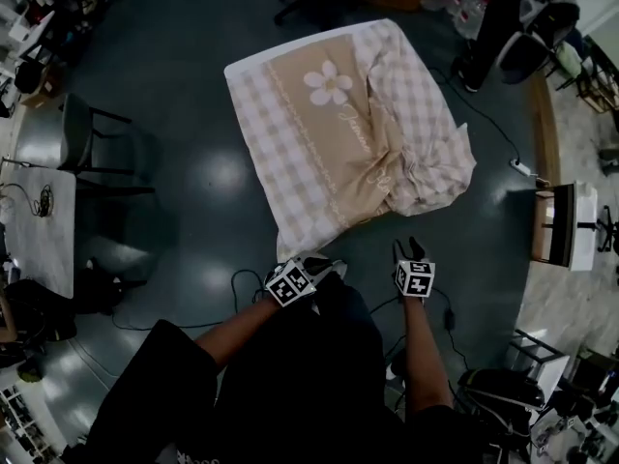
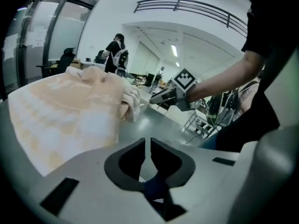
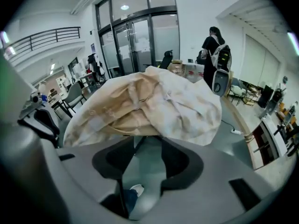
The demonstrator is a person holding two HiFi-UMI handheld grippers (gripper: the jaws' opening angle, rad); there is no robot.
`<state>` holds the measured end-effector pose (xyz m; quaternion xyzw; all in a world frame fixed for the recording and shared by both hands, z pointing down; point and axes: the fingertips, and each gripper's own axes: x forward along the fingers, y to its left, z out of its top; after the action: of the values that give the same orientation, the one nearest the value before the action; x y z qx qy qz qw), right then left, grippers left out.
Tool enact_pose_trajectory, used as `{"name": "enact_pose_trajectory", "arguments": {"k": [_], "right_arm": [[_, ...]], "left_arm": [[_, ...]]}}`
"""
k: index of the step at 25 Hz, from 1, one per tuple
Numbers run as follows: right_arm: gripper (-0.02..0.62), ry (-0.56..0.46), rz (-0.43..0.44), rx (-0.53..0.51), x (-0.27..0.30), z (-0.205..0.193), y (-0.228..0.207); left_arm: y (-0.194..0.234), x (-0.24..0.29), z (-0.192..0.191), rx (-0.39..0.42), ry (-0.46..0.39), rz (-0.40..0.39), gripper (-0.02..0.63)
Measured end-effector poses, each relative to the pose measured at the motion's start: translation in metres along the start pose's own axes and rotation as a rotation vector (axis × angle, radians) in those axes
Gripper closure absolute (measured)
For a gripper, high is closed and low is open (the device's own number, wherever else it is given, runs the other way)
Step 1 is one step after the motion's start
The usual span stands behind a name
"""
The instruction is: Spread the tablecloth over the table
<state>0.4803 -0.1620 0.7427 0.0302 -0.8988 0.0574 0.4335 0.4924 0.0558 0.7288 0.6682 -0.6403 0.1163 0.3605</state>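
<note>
A beige and white checked tablecloth with a flower print lies over the table. Its left part is flat, while its right side is bunched and wrinkled. Both grippers are held off the cloth, in front of the table's near edge. My left gripper is shut with nothing in it, its jaws almost touching, and the cloth hangs to its left. My right gripper is open and empty, facing the crumpled cloth corner just ahead. The right gripper also shows in the left gripper view.
A black chair and a white desk stand to the left. A cable runs across the dark floor near my feet. A power strip and a wooden stand are on the right. A person stands beyond the table.
</note>
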Motion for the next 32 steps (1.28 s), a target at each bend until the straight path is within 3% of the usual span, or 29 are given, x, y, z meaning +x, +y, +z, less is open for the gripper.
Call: {"name": "enact_pose_trajectory", "arguments": {"k": [2, 3, 6, 9, 15, 17, 19, 20, 23, 26, 32], "right_arm": [[0.396, 0.016, 0.016, -0.015, 0.014, 0.009, 0.018], [0.396, 0.023, 0.023, -0.024, 0.021, 0.016, 0.023], [0.396, 0.042, 0.057, -0.082, 0.041, 0.033, 0.031], [0.396, 0.054, 0.075, -0.188, 0.062, 0.053, 0.02], [0.388, 0.142, 0.153, -0.361, 0.114, 0.073, 0.001], [0.41, 0.166, 0.175, -0.421, 0.121, 0.075, -0.001], [0.525, 0.153, 0.186, -0.426, 0.122, 0.077, -0.008], [0.556, 0.143, 0.184, -0.405, 0.119, 0.078, -0.015], [0.568, 0.093, 0.16, -0.322, 0.1, 0.085, -0.041], [0.569, 0.047, 0.14, -0.28, 0.072, 0.095, -0.068], [0.569, 0.043, 0.239, -0.259, 0.023, 0.084, -0.096]], "left_arm": [[-0.001, 0.033, 0.002, 0.044, 0.065, -0.014, 0.564], [0.005, 0.046, 0.004, 0.059, 0.097, 0.001, 0.517], [0.035, 0.065, 0.002, 0.073, 0.163, 0.127, 0.432], [0.059, 0.069, -0.003, 0.077, 0.22, 0.244, 0.407], [0.078, 0.074, -0.01, 0.218, 0.354, 0.391, 0.419], [0.087, 0.072, -0.007, 0.201, 0.354, 0.439, 0.489], [0.096, 0.068, -0.007, 0.133, 0.357, 0.436, 0.585], [0.098, 0.067, -0.007, 0.09, 0.357, 0.415, 0.588], [0.097, 0.053, -0.009, 0.003, 0.333, 0.363, 0.589], [0.089, 0.02, -0.01, -0.031, 0.278, 0.351, 0.589], [0.054, 0.006, -0.014, -0.033, 0.233, 0.269, 0.589]]}}
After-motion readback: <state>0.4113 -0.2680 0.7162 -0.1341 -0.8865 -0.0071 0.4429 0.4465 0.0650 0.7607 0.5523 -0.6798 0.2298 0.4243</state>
